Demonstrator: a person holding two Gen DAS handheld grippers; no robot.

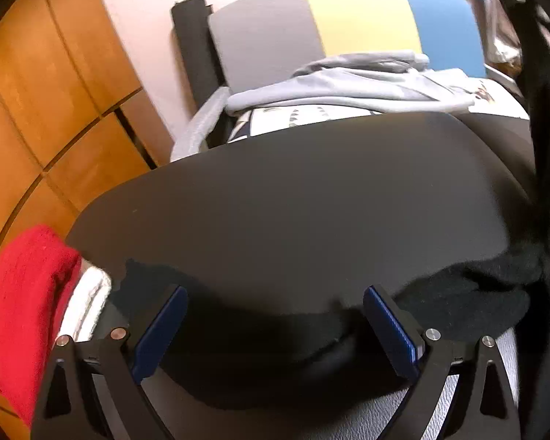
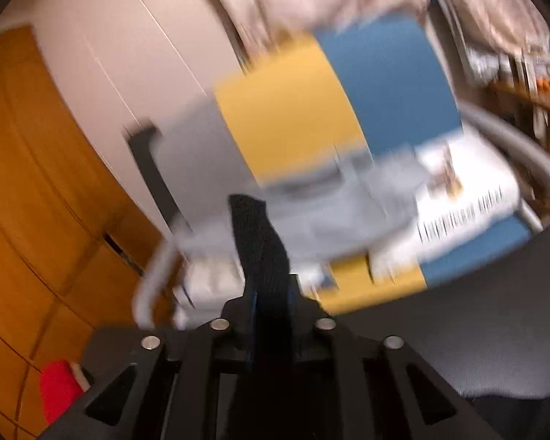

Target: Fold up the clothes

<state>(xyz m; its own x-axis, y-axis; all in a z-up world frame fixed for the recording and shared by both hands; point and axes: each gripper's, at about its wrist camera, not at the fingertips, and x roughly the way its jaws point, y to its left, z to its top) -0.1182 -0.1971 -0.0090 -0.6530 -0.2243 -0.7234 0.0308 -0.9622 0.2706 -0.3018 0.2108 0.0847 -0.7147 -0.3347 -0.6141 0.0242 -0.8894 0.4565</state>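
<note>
A black knitted garment (image 1: 469,293) lies at the near right of a dark round table (image 1: 293,198) and rises in a strip up the right edge of the left wrist view. My left gripper (image 1: 275,304) is open, its blue pads (image 1: 161,326) wide apart above the garment's near part, holding nothing. My right gripper (image 2: 271,293) is shut on a fold of the black garment (image 2: 260,242), which sticks up from between its fingers, lifted above the table (image 2: 458,330). The right wrist view is motion-blurred.
A folded red garment (image 1: 25,300) and a white one (image 1: 88,300) lie stacked at the table's left edge. Behind the table stands a chair with a grey, yellow and blue back (image 1: 348,18), with grey and white clothes (image 1: 348,84) piled on its seat. Wooden doors (image 1: 47,91) line the left.
</note>
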